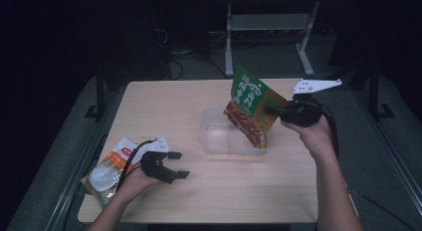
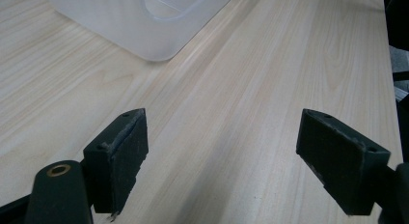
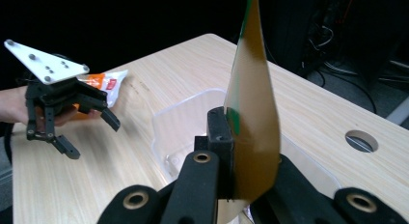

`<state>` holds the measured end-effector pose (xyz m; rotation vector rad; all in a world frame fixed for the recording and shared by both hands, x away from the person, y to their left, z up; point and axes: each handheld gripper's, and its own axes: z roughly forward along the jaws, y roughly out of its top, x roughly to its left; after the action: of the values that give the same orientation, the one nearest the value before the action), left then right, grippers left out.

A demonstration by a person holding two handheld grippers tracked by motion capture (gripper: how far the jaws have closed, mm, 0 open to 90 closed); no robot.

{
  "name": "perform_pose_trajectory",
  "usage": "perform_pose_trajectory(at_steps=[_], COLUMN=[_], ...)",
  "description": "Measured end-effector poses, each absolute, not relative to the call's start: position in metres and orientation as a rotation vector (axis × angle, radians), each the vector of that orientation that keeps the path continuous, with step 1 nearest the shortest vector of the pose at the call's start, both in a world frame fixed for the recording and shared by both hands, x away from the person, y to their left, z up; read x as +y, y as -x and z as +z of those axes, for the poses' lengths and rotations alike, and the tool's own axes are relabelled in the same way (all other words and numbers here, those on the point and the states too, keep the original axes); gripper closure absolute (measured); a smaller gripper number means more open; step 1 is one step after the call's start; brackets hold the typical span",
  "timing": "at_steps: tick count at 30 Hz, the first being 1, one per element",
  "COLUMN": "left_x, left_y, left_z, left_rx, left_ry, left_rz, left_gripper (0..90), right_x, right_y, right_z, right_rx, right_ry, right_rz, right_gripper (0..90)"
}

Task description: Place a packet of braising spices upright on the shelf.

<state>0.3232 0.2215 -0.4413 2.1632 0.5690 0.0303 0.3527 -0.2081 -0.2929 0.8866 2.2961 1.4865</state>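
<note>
Right gripper [image 1: 271,110]: clenched on a green-and-orange printed foil food pouch [image 1: 250,105], held tilted above a clear rectangular plastic container [image 1: 217,136] on the pale wooden counter [image 1: 219,191]. Left gripper [image 1: 179,165]: released, nothing between its jaws, beside a white-and-orange plastic packet [image 1: 107,171].

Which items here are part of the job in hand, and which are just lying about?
In use:
- green and orange pouch, clamped in the right gripper above the container
- clear plastic container on the table
- left gripper, jaws apart, nothing between them

Lying about:
- orange and white packet at the table's near left corner, by the left hand
</note>
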Motion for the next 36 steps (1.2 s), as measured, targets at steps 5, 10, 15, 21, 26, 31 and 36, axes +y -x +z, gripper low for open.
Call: perform_pose_trajectory(at_steps=[5,10,15,21,26,31,36], left_x=[0.221,0.220,0.220,0.218,0.215,0.214,0.213], left_y=[-0.323,-0.322,-0.322,-0.322,-0.322,-0.322,-0.321], left_z=[-0.442,-0.443,-0.443,-0.446,-0.447,-0.447,-0.448], left_rx=[0.568,0.568,0.566,0.559,0.554,0.554,0.559], left_ry=[-2.175,-2.180,-2.185,-2.206,-2.234,-2.240,-2.244], left_rz=[0.027,0.023,0.023,0.022,0.036,0.035,0.030], left_gripper=[17.6,17.6,17.5,15.4,13.7,13.8,13.9], right_x=[-0.208,-0.208,-0.207,-0.207,-0.204,-0.201,-0.199], right_y=[-0.356,-0.359,-0.362,-0.365,-0.367,-0.371,-0.374], right_z=[-0.299,-0.304,-0.309,-0.315,-0.320,-0.328,-0.335], right_rx=[2.287,2.292,2.294,2.303,2.319,2.336,2.352], right_ry=[-0.930,-0.953,-0.965,-0.980,-0.989,-1.003,-1.012], right_rz=[1.451,1.426,1.417,1.408,1.399,1.383,1.377], right_gripper=[90.0,90.0,90.0,90.0,90.0,89.9,89.7])
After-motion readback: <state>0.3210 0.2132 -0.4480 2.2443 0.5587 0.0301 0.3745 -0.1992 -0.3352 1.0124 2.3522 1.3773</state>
